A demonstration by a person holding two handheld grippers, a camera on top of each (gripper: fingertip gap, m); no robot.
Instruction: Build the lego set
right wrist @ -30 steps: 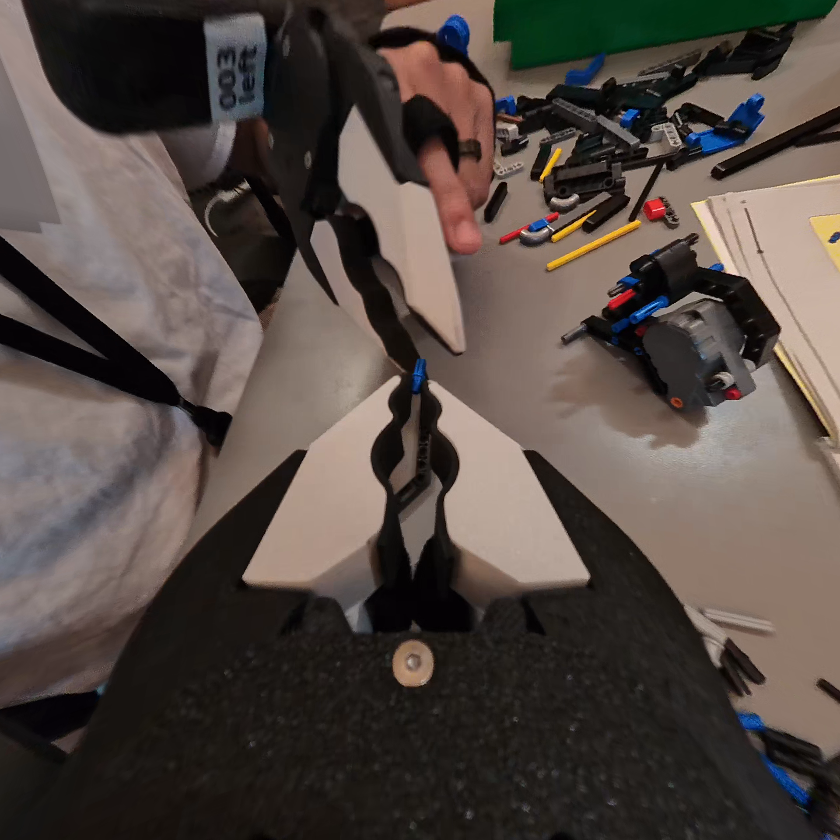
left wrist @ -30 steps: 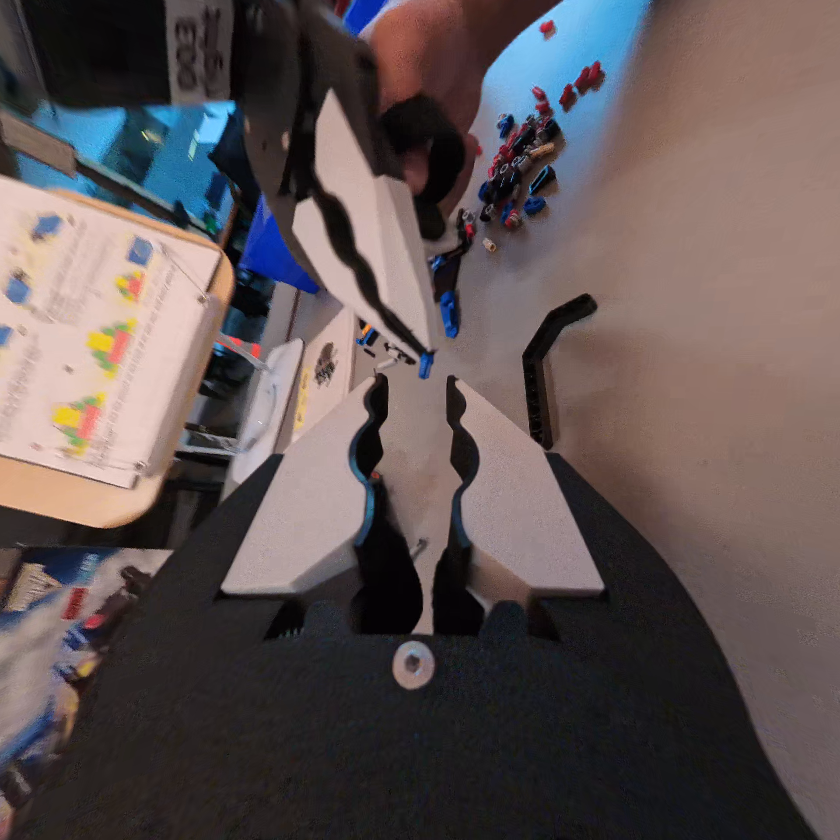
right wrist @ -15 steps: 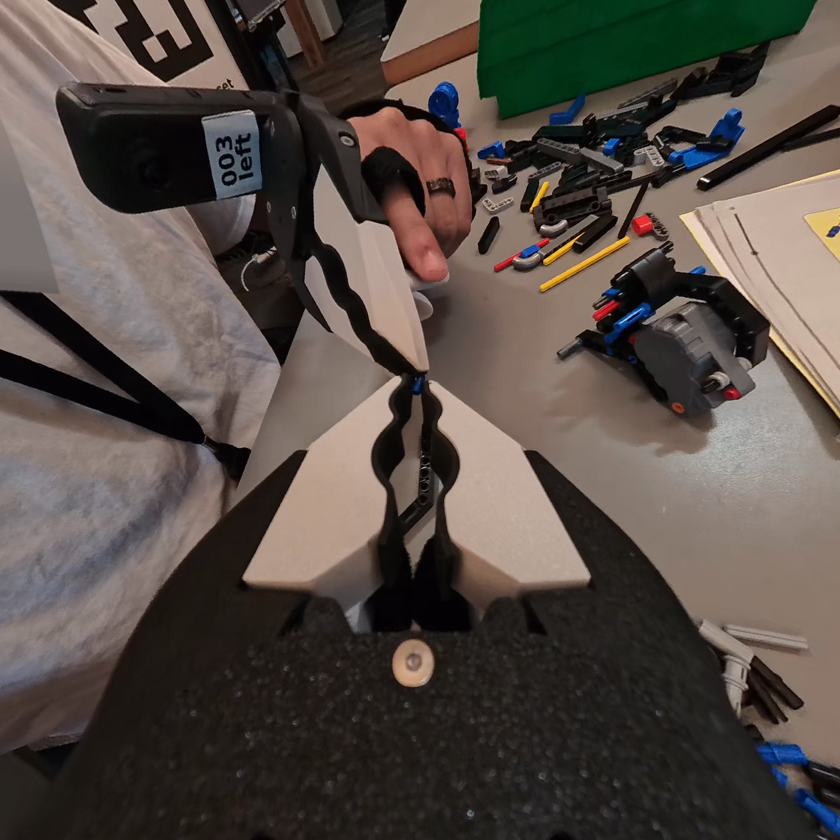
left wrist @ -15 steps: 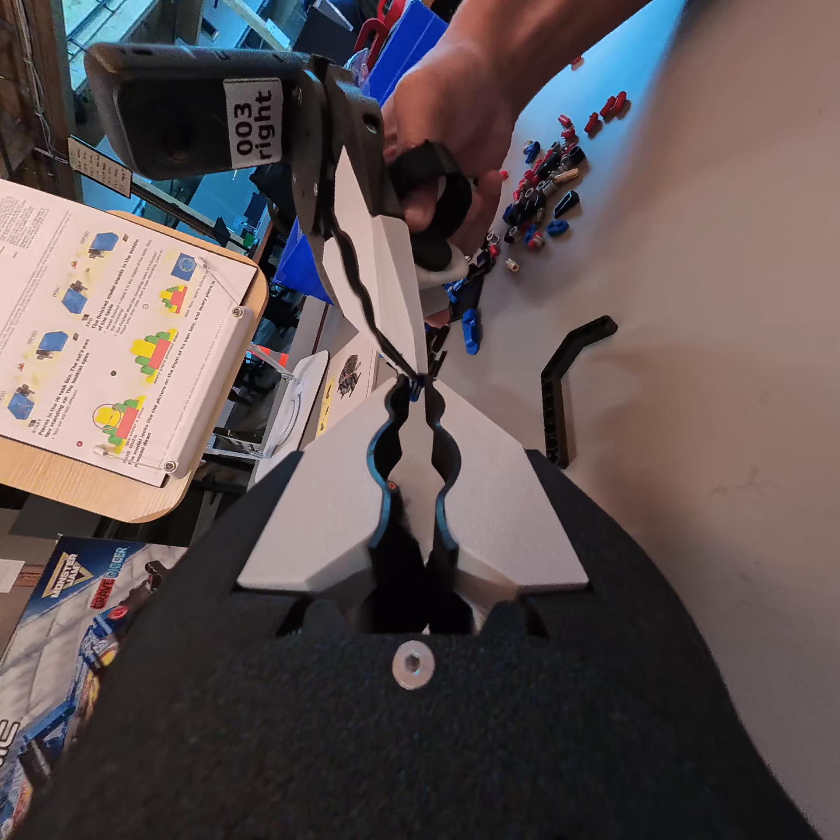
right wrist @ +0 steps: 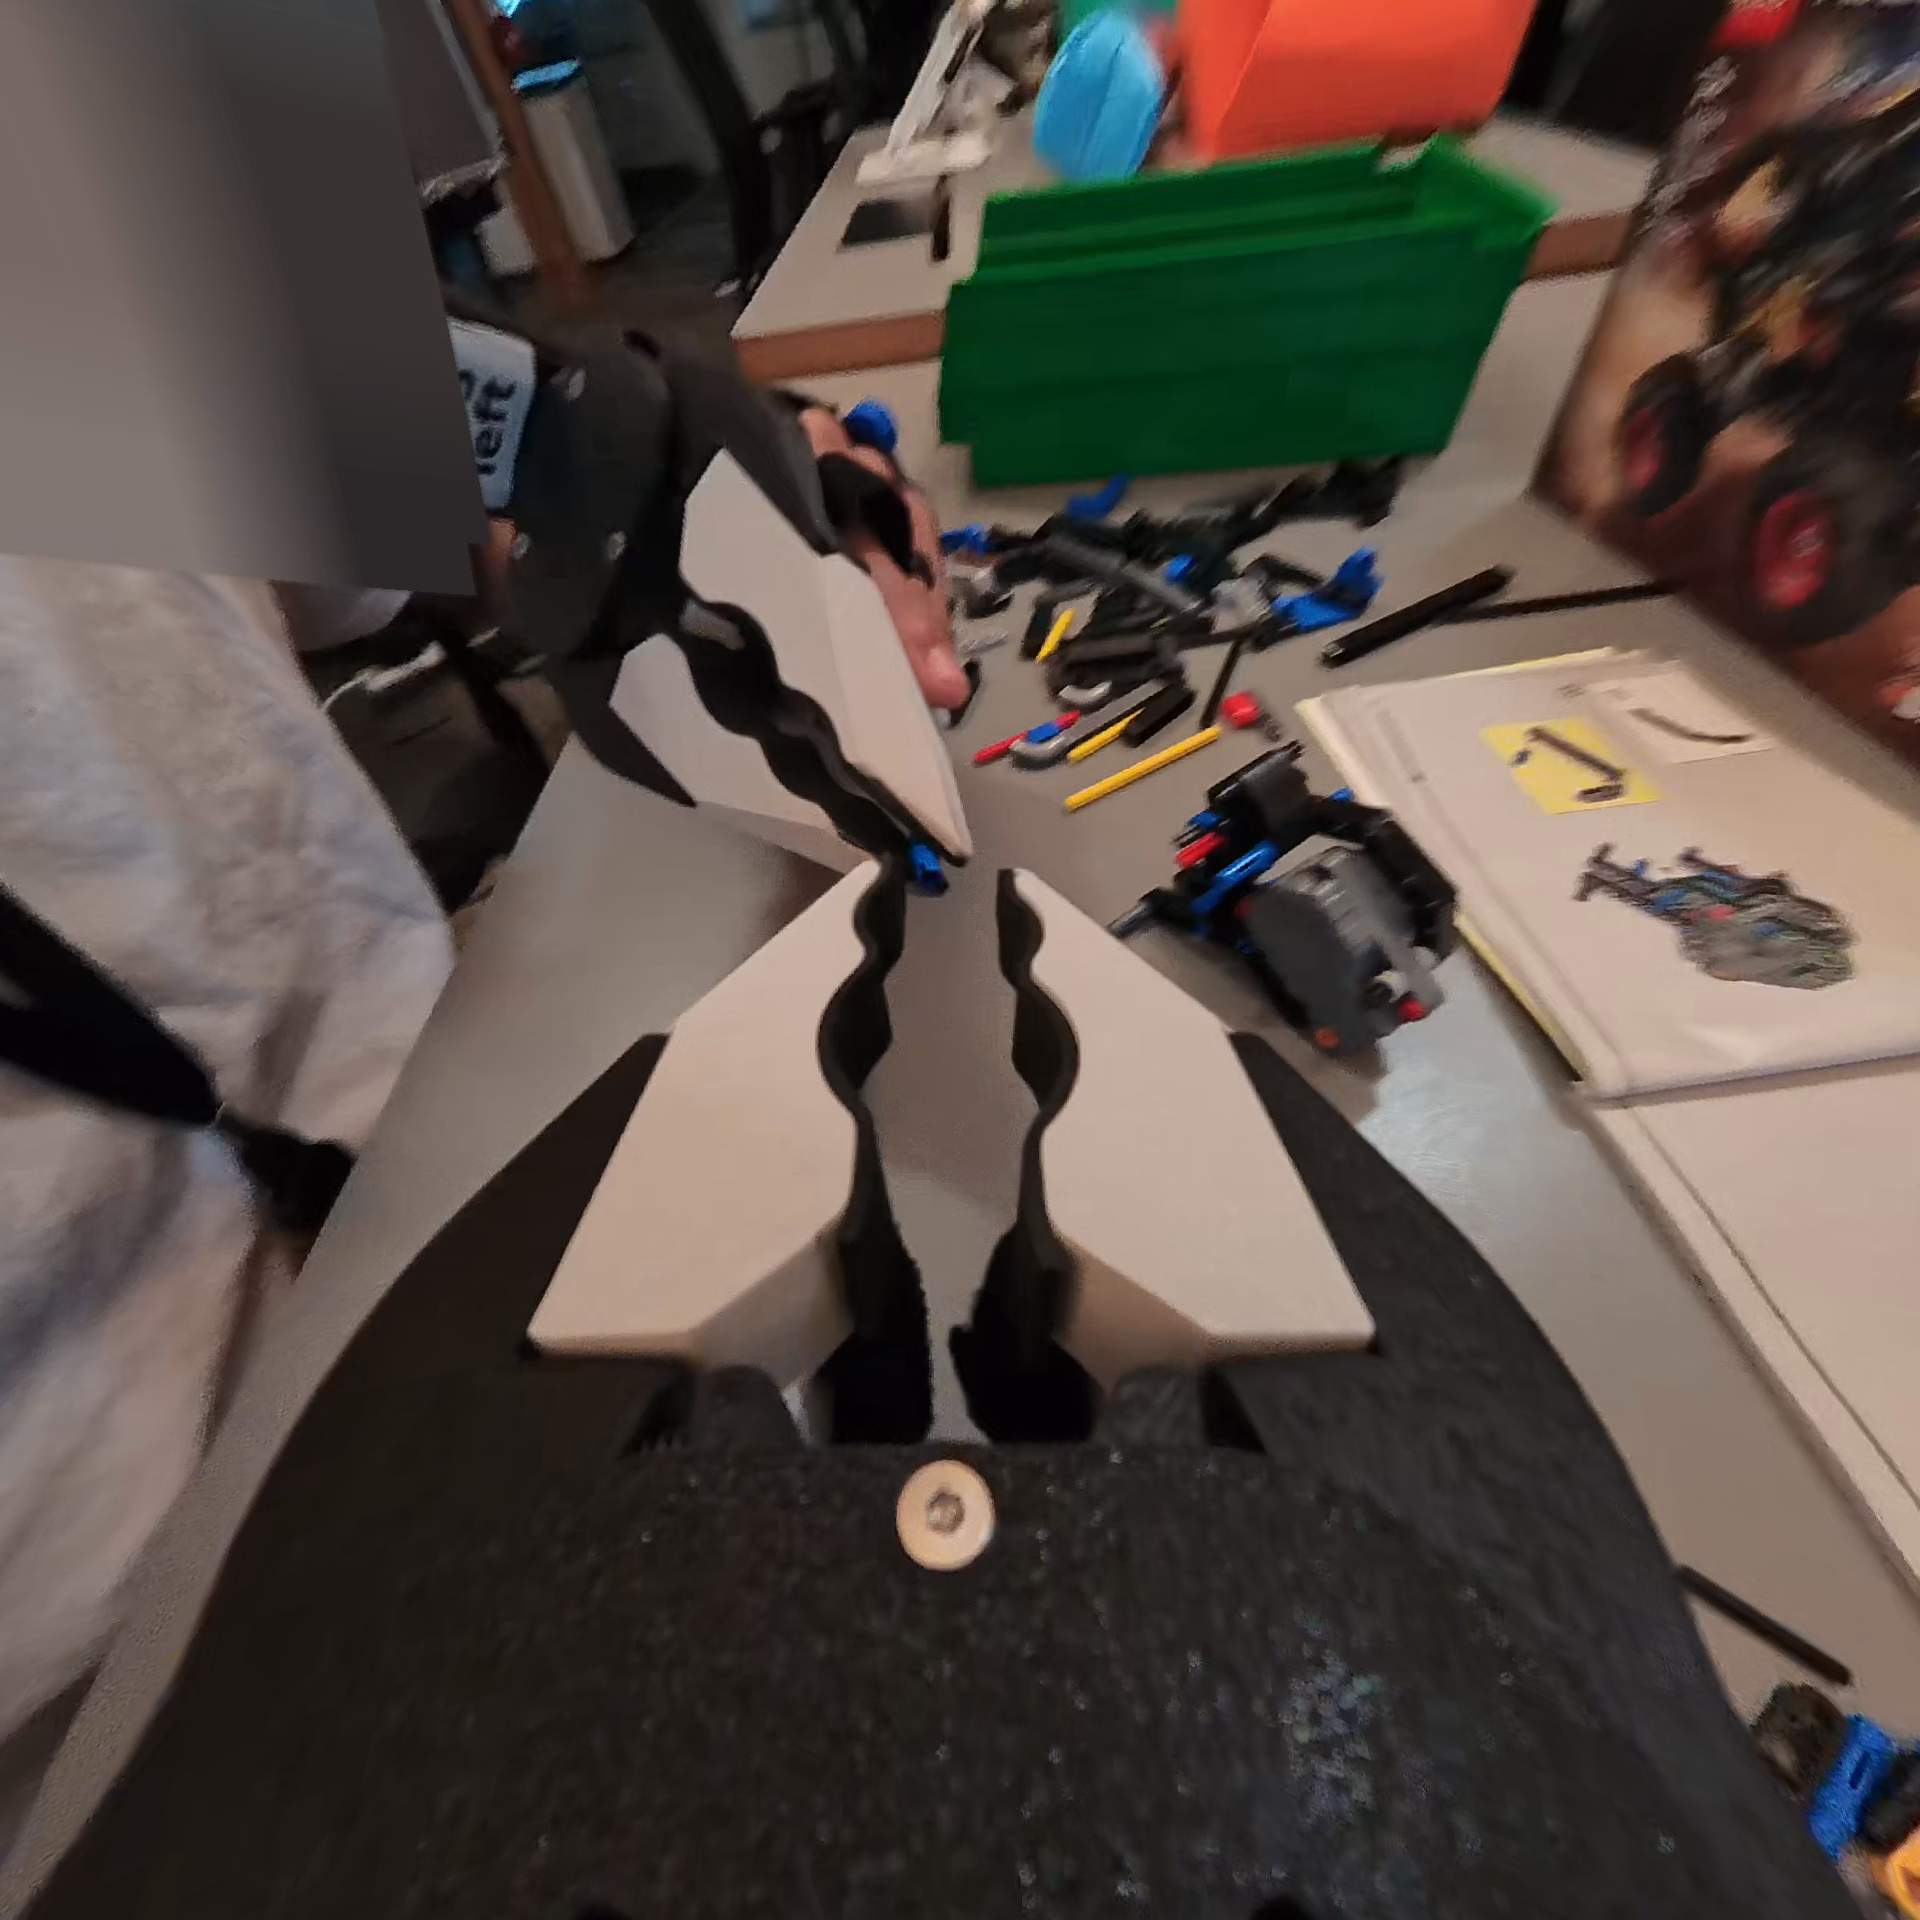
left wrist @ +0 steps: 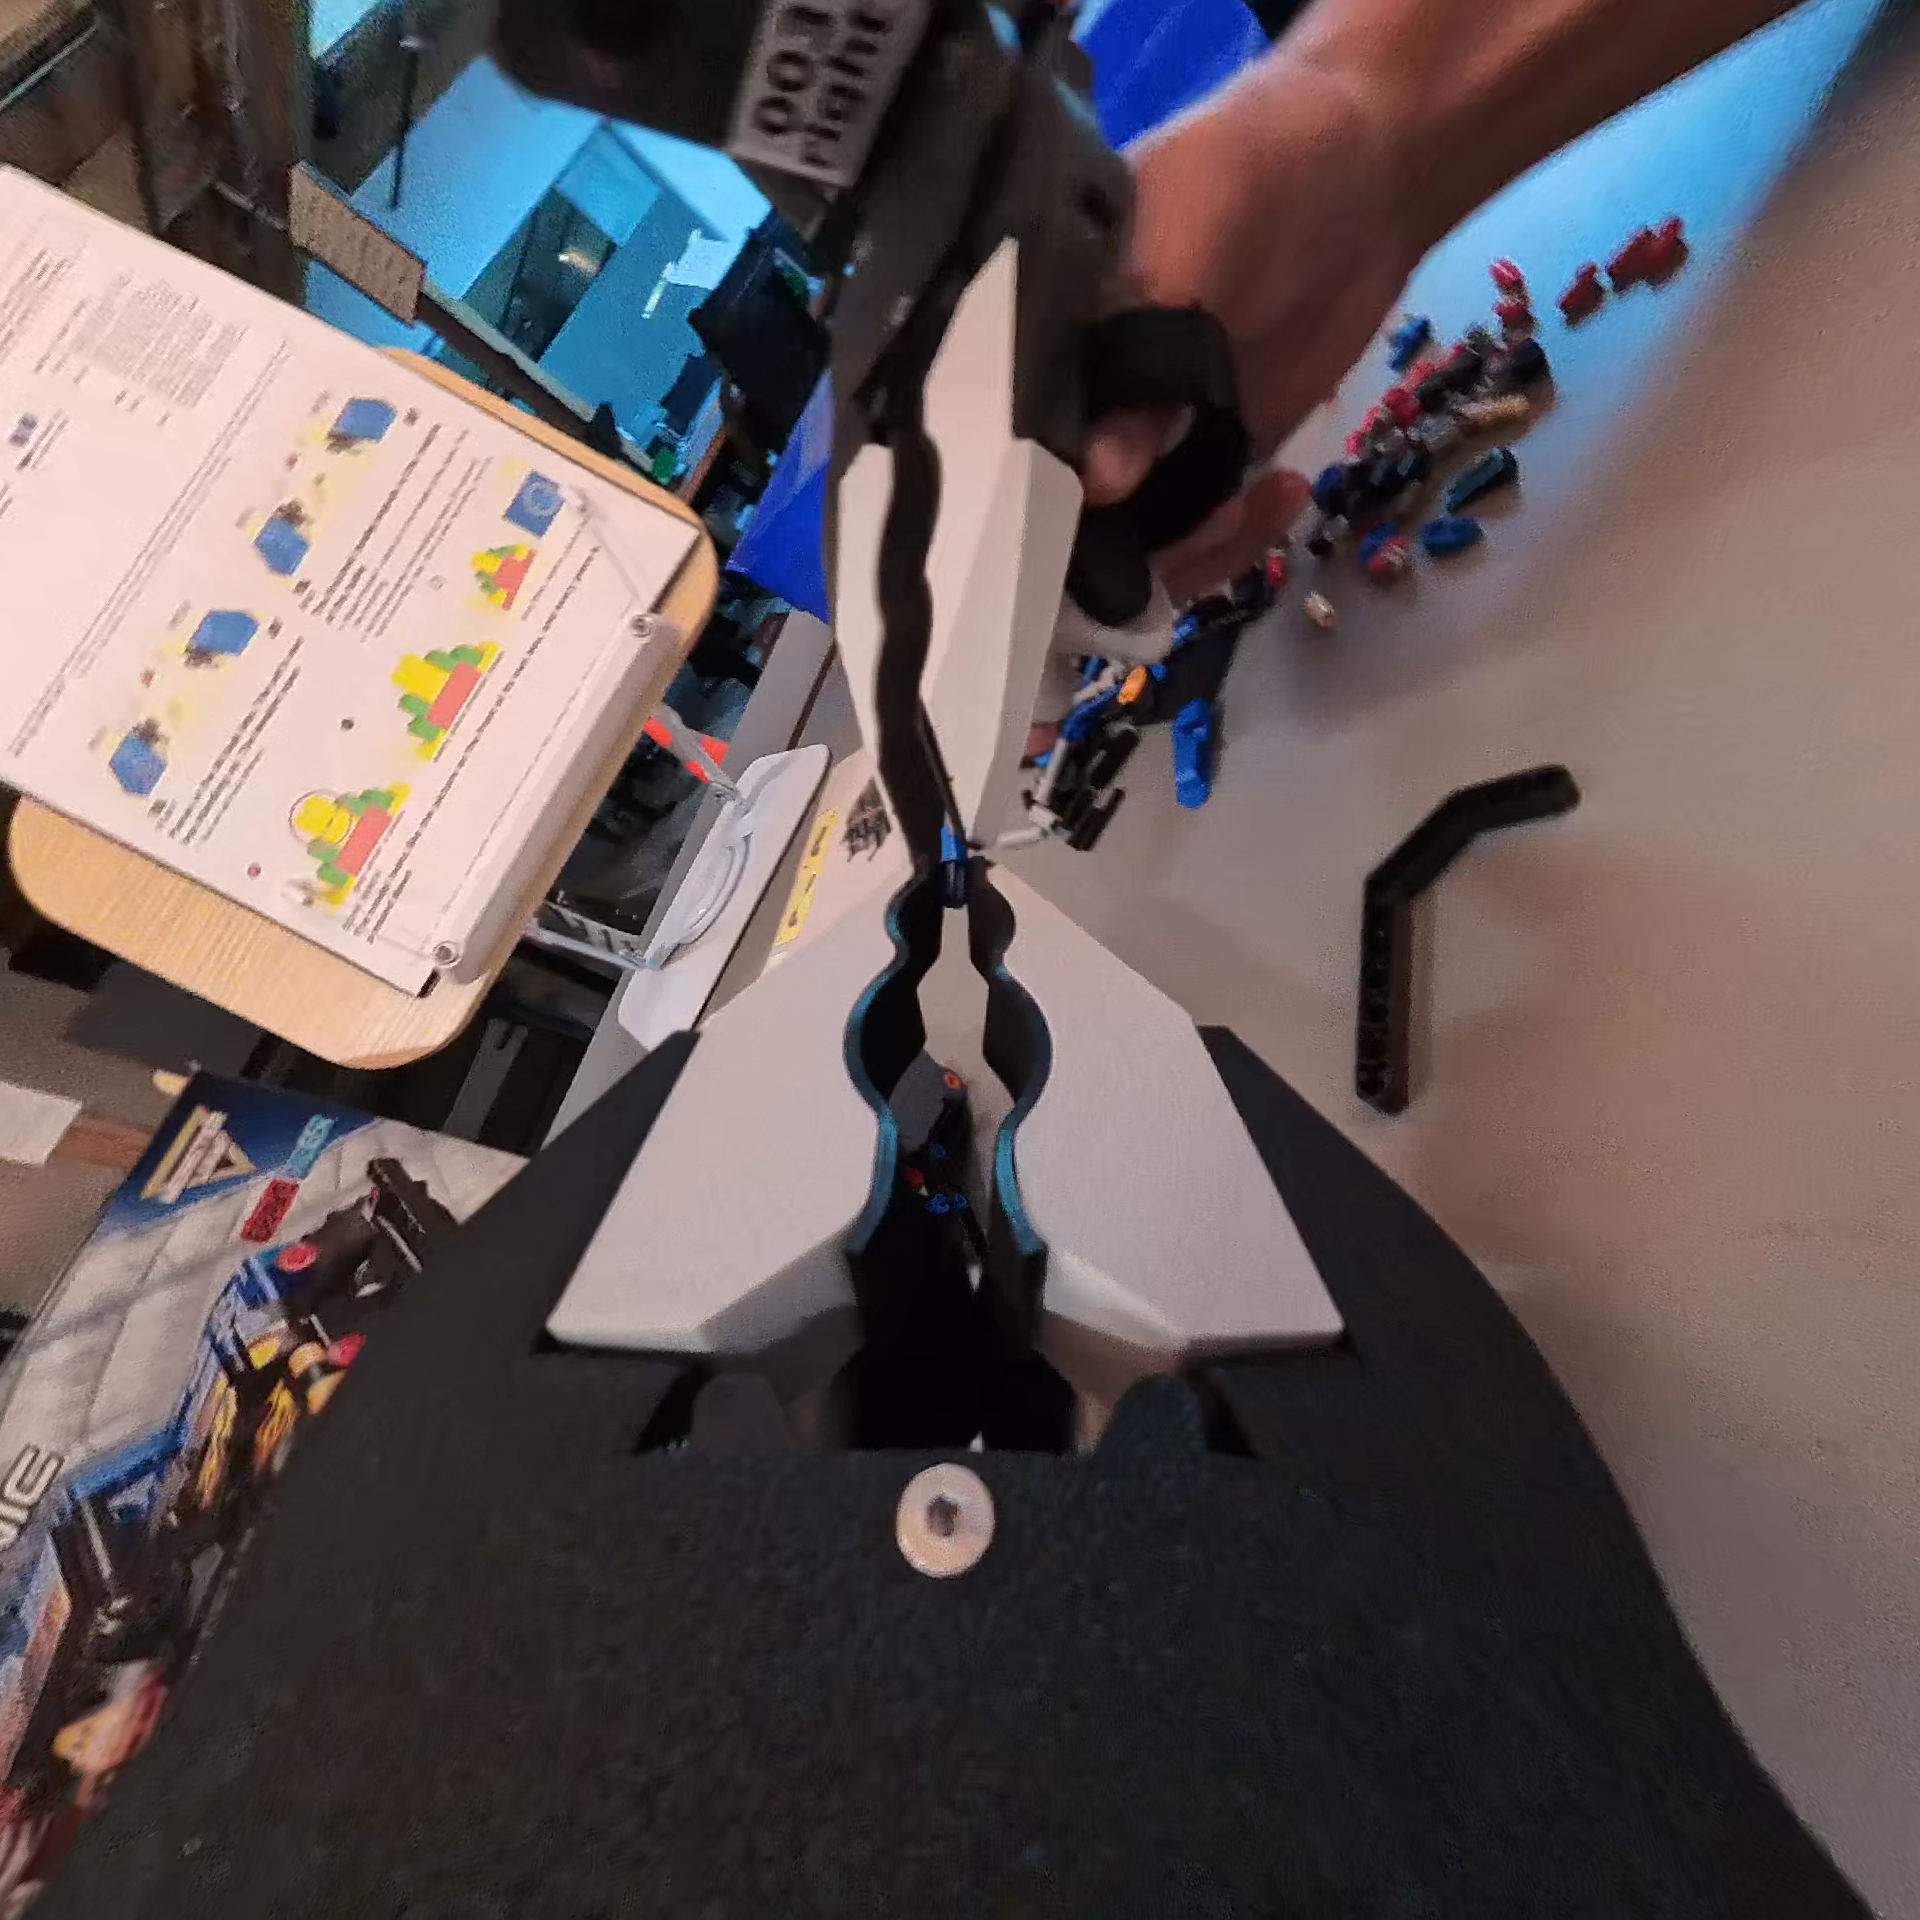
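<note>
Grey tabletop (right wrist: 1455, 1143) carries everything. Nearest in the right wrist view, the right gripper (right wrist: 945, 878) has its jaws spread, with only bare table visible in the gap. Just in front of its left fingertip, the left gripper (right wrist: 935, 847) comes down slanted, and its jaws are pressed together on a small blue pin (right wrist: 925, 865) at the very tip.

The left wrist view shows the same pin (left wrist: 950, 878) between the almost closed tips of the left gripper (left wrist: 954, 883). The right gripper (left wrist: 961, 831) meets it tip to tip from above. A thin black line runs up from the pin; it may be a beam, but the blur does not let me tell.

Each gripper body has a white label (right wrist: 497, 416) with dark printing. A person's hand (left wrist: 1247, 260) holds the right one, and a white shirt (right wrist: 156, 935) is at the left.

A little farther to the right lies the half-built model (right wrist: 1320, 935), black, grey and blue. Just beside it is an open instruction booklet (right wrist: 1662, 862) with drawings. A black bent beam (left wrist: 1403, 935) lies alone on the table. Behind these are a yellow axle (right wrist: 1143, 769) and a pile of loose parts (right wrist: 1143, 592).

Farthest back stand a green bin (right wrist: 1226, 312) and the set box (right wrist: 1766, 416), printed with a truck picture. Off the table, a printed sheet (left wrist: 312, 582) is fixed on a wooden board.
</note>
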